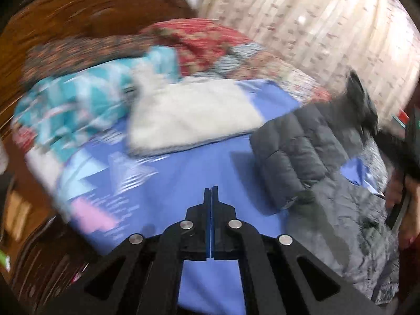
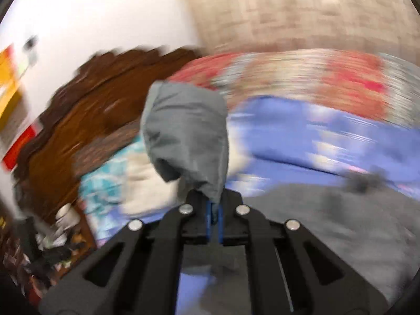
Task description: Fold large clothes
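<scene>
A grey quilted puffer jacket [image 1: 309, 152] lies on the blue bedsheet [image 1: 183, 173] at the right of the left wrist view. My left gripper [image 1: 211, 191] is shut and empty, over bare sheet to the left of the jacket. My right gripper [image 2: 214, 202] is shut on a bunched part of the grey jacket [image 2: 186, 136], which stands up above the fingers; the rest of the jacket [image 2: 328, 223] spreads on the bed to the right. In the left wrist view the right gripper [image 1: 367, 110] lifts that jacket part at the far right. Both views are motion-blurred.
A folded white garment [image 1: 194, 115] lies on the bed beyond my left gripper. A teal patterned blanket [image 1: 78, 105] and a red floral quilt [image 1: 204, 44] are piled near the wooden headboard [image 2: 78, 115]. A curtain [image 1: 315, 26] hangs behind. A cluttered nightstand [image 2: 52, 241] stands left.
</scene>
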Available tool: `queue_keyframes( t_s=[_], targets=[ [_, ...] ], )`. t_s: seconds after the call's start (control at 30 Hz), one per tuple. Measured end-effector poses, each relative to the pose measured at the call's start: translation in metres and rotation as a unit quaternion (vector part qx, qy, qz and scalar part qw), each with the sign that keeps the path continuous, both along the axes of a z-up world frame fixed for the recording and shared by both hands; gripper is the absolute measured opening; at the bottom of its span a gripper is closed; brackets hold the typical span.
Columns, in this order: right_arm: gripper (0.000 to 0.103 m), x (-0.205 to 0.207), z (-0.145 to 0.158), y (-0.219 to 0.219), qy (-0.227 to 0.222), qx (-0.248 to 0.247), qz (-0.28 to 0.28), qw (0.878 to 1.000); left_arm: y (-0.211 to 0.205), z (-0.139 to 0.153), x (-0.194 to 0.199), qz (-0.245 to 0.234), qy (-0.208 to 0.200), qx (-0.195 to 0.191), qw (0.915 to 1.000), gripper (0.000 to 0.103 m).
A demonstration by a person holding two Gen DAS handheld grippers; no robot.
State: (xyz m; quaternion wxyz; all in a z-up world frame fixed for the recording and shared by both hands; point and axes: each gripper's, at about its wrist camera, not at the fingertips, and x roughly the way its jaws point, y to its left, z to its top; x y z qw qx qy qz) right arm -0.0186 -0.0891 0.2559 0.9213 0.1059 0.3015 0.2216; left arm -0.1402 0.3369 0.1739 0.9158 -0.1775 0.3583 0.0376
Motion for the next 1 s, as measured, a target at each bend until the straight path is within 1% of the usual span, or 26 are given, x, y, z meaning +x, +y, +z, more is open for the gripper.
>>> queue_keyframes(
  t_s=[0.07,0.1,0.17,0.2,0.23,0.3,0.33,0.37,0.4,0.43,0.47,0.5,0.53,0.57,0.6,0.63,0.7,0.73,0.77,0.8,0.83,0.87,0.9,0.93,0.97,1.0],
  targets=[
    [0.005,-0.007,-0.027,-0.077,0.025,0.000,-0.082,0.996,-0.040,0.009,0.038,-0.040,-0.008,0.008,0.9991,0.022],
    [0.006,-0.010,-0.040,-0.100,0.038,-0.005,-0.115,0.993,-0.065,0.011,0.060,-0.064,-0.008,0.013,0.9978,0.022],
    [0.035,-0.012,-0.082,-0.147,0.096,-0.033,-0.183,0.978,-0.106,0.009,0.096,-0.107,-0.002,0.012,0.9942,0.022],
    [0.071,-0.011,-0.100,-0.161,0.128,-0.054,-0.212,0.967,-0.137,0.003,0.123,-0.133,0.008,0.015,0.9910,0.022],
    [0.075,-0.014,-0.116,-0.180,0.149,-0.064,-0.238,0.958,-0.157,-0.002,0.140,-0.150,0.013,0.019,0.9885,0.022],
    [0.075,-0.030,-0.127,-0.213,0.145,-0.041,-0.293,0.944,-0.204,-0.017,0.181,-0.176,0.028,0.036,0.9832,0.022],
    [0.075,-0.036,-0.124,-0.222,0.138,-0.025,-0.308,0.941,-0.218,-0.023,0.195,-0.181,0.036,0.041,0.9819,0.022],
    [0.075,-0.042,-0.117,-0.229,0.121,-0.007,-0.318,0.940,-0.235,-0.030,0.213,-0.192,0.047,0.034,0.9798,0.022],
    [0.074,-0.049,-0.109,-0.228,0.100,0.001,-0.319,0.942,-0.250,-0.037,0.228,-0.202,0.055,0.024,0.9776,0.022],
    [0.070,-0.051,-0.098,-0.225,0.075,0.004,-0.306,0.949,-0.260,-0.042,0.237,-0.205,0.060,0.025,0.9766,0.022],
    [0.070,-0.049,-0.093,-0.221,0.064,0.004,-0.293,0.954,-0.272,-0.049,0.247,-0.205,0.066,0.032,0.9760,0.022],
    [0.069,-0.045,-0.089,-0.212,0.058,0.009,-0.263,0.963,-0.282,-0.058,0.253,-0.209,0.071,0.039,0.9746,0.022],
    [0.069,-0.038,-0.091,-0.201,0.063,0.018,-0.238,0.969,-0.289,-0.067,0.256,-0.211,0.075,0.052,0.9733,0.022],
    [0.068,-0.029,-0.098,-0.194,0.076,0.023,-0.213,0.974,-0.295,-0.077,0.259,-0.208,0.080,0.077,0.9717,0.022],
    [0.066,-0.015,-0.111,-0.187,0.096,0.019,-0.195,0.976,-0.301,-0.094,0.265,-0.199,0.095,0.114,0.9688,0.022],
    [0.066,0.001,-0.129,-0.182,0.123,0.012,-0.185,0.975,-0.299,-0.106,0.269,-0.194,0.111,0.131,0.9660,0.022],
    [0.064,0.033,-0.182,-0.186,0.211,0.000,-0.199,0.957,-0.290,-0.134,0.276,-0.180,0.151,0.151,0.9603,0.022],
    [0.061,0.050,-0.214,-0.192,0.259,0.014,-0.198,0.945,-0.285,-0.148,0.279,-0.179,0.158,0.151,0.9592,0.024],
    [0.060,0.052,-0.221,-0.192,0.237,0.017,-0.197,0.951,-0.283,-0.153,0.278,-0.182,0.153,0.152,0.9595,0.024],
    [0.060,0.051,-0.217,-0.186,0.219,-0.005,-0.200,0.955,-0.286,-0.154,0.276,-0.181,0.145,0.167,0.9584,0.024],
    [0.061,0.053,-0.212,-0.175,0.226,-0.037,-0.201,0.952,-0.291,-0.153,0.275,-0.179,0.142,0.185,0.9559,0.024],
    [0.061,0.055,-0.209,-0.171,0.233,-0.050,-0.196,0.951,-0.295,-0.152,0.274,-0.179,0.141,0.201,0.9528,0.024],
    [0.061,0.044,-0.194,-0.164,0.226,-0.042,-0.171,0.958,-0.299,-0.150,0.270,-0.180,0.140,0.215,0.9495,0.024],
    [0.061,0.027,-0.178,-0.165,0.203,-0.029,-0.158,0.966,-0.299,-0.147,0.267,-0.183,0.140,0.215,0.9491,0.024],
    [0.061,0.011,-0.163,-0.169,0.181,-0.023,-0.153,0.971,-0.296,-0.141,0.261,-0.183,0.138,0.204,0.9517,0.024],
    [0.061,-0.018,-0.141,-0.178,0.152,-0.015,-0.148,0.977,-0.293,-0.134,0.257,-0.182,0.132,0.192,0.9552,0.024]
  ],
)
